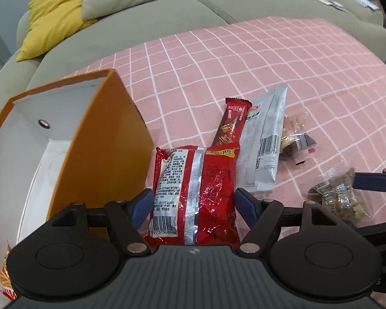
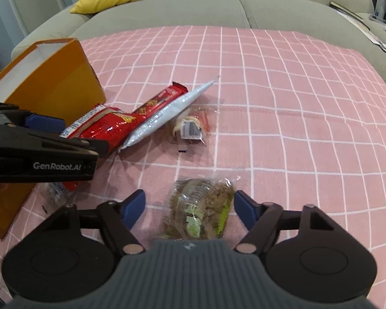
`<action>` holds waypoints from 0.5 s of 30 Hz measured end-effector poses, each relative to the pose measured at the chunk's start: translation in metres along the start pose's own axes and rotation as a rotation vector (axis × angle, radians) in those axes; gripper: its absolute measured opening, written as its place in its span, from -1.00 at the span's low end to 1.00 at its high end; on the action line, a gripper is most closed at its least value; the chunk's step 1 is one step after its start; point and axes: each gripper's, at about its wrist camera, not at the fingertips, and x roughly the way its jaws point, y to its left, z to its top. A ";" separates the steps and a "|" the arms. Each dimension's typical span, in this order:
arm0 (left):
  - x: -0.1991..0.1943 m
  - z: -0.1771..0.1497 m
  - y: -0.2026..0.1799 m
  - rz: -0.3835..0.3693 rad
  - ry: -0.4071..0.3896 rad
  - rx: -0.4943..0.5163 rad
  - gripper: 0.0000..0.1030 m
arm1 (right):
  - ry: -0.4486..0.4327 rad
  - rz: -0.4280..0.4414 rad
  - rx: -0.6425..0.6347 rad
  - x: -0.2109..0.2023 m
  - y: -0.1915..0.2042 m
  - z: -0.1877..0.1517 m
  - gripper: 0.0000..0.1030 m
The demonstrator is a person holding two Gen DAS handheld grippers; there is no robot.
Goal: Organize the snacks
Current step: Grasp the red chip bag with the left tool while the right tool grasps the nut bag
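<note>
We're seeing the left tool (image 1: pixel 193 206) wide open, pads flanking the red snack bag (image 1: pixel 193 193) without clearly pinching it. That bag is lying beside the orange box (image 1: pixel 100 139) at the left edge of the pink checked worktop (image 2: pixel 296 103). The right tool (image 2: pixel 189 209) is also gaping, straddling a clear bag of green-brown snacks (image 2: pixel 198 211) near the front edge. Red bar (image 1: pixel 229 126), silver pouch (image 1: pixel 265 139), small clear packet (image 2: pixel 190 126) are clustering mid-worktop.
</note>
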 end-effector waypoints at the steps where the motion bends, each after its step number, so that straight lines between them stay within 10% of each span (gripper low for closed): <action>1: 0.001 0.000 -0.001 0.005 0.003 0.007 0.64 | 0.009 -0.002 0.005 0.001 -0.001 0.000 0.23; 15: 0.002 0.002 -0.002 0.029 0.007 -0.009 0.45 | 0.028 0.017 0.023 0.003 -0.005 -0.002 0.05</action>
